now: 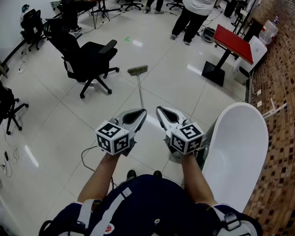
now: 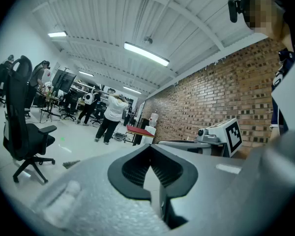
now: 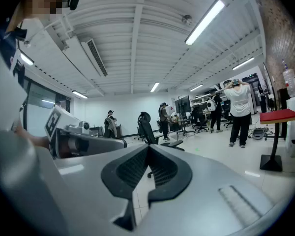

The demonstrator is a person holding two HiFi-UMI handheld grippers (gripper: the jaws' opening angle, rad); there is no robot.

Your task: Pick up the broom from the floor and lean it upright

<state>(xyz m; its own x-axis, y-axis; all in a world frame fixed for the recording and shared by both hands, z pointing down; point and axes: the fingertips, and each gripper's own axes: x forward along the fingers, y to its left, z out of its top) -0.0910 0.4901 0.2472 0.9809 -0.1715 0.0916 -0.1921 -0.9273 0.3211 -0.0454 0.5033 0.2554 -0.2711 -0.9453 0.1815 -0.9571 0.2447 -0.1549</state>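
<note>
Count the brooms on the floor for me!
1. The broom lies flat on the white tiled floor, just right of the black office chair, its brush end pointing away. No other broom shows, though the crowded far end could hide one.

Glossy floor (image 1: 54,117) here, pale tiles throwing back the ceiling lights. Down the right edge, the brick wall (image 1: 285,92) is rough and matt. The broom (image 1: 139,85) at centre has a thin, smooth handle that looks like metal, and coarse bristles. Left gripper (image 1: 141,113) and right gripper (image 1: 160,111) are matt grey plastic with ribbed black pads (image 2: 135,168). At lower right, a white shell (image 1: 236,151), smooth and plastic-looking.
</note>
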